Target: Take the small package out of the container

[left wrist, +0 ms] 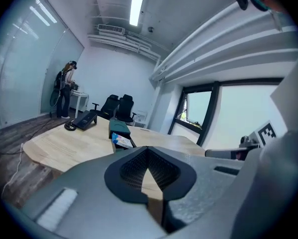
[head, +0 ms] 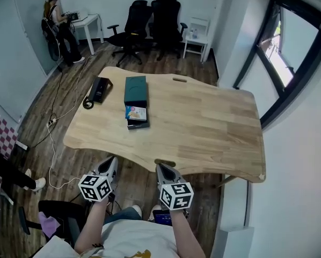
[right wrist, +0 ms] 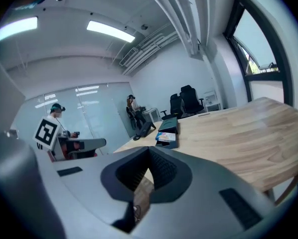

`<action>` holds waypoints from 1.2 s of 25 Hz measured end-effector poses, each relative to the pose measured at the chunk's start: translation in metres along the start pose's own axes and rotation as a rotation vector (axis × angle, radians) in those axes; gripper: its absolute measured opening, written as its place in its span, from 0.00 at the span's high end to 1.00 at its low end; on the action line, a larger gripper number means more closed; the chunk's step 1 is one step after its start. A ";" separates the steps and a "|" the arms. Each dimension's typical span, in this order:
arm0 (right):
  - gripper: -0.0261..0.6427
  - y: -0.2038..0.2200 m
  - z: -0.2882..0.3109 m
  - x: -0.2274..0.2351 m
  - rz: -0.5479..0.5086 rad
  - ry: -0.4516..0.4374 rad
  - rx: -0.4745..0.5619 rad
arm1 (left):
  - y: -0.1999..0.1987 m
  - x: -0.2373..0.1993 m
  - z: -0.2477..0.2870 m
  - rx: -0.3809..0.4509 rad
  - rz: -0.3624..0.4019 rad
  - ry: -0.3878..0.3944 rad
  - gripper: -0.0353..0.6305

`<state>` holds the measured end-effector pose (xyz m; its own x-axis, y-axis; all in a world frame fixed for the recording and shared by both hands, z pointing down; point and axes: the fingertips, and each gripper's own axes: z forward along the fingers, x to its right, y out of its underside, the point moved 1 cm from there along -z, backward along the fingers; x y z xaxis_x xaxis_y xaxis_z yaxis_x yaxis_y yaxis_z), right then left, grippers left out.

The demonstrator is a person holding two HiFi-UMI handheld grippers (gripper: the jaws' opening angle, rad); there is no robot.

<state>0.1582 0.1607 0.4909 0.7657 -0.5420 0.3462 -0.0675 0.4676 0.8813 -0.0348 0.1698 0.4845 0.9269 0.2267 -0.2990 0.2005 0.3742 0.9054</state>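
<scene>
Nearest the camera, the left gripper (head: 111, 163) and the right gripper (head: 162, 169) hang side by side just short of the near edge of the wooden table (head: 203, 128). They touch nothing, and the wearer's torso is cut off by the bottom of the frame. In the left gripper view, the left gripper (left wrist: 149, 156) has its tips pressed together with nothing between them. Only a sliver of tabletop shows through the notch behind the pads. The right gripper (right wrist: 150, 156) looks the same in its own view, tips meeting and empty.

Well beyond both, toward the table's left half, the small package (head: 136, 112), colourful on top, lies in the dark container (head: 138, 124). Only the container's rim shows around it, so its depth is hard to judge. The package's print is too small to read in either gripper view (left wrist: 120, 140) (right wrist: 166, 136). A teal box (head: 135, 89) sits just behind it, touching or nearly so. A black device (head: 100, 89) rests at the left edge with a cable (head: 58, 106) trailing to the floor.

Farthest off are black office chairs (head: 150, 20) and a person (head: 58, 28) by the wall.
</scene>
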 end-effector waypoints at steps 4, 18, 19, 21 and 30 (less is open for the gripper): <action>0.96 -0.004 0.005 0.003 0.085 -0.048 0.043 | 0.010 -0.006 0.007 -0.041 0.061 -0.028 0.94; 0.96 -0.052 0.136 0.060 0.131 0.050 0.068 | -0.047 -0.086 0.136 -0.040 0.057 0.052 0.94; 0.96 -0.057 0.152 0.061 0.133 0.058 0.070 | -0.055 -0.095 0.149 -0.044 0.062 0.066 0.94; 0.96 -0.066 0.181 0.064 0.136 0.078 0.069 | -0.069 -0.112 0.173 -0.048 0.073 0.092 0.94; 0.96 -0.084 0.258 0.084 0.080 0.243 0.064 | -0.087 -0.171 0.242 -0.089 0.029 0.194 0.94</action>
<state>0.0636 -0.1040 0.5291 0.8869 -0.3180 0.3351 -0.1682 0.4533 0.8754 -0.1335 -0.1191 0.5302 0.8514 0.4044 -0.3340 0.1382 0.4414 0.8866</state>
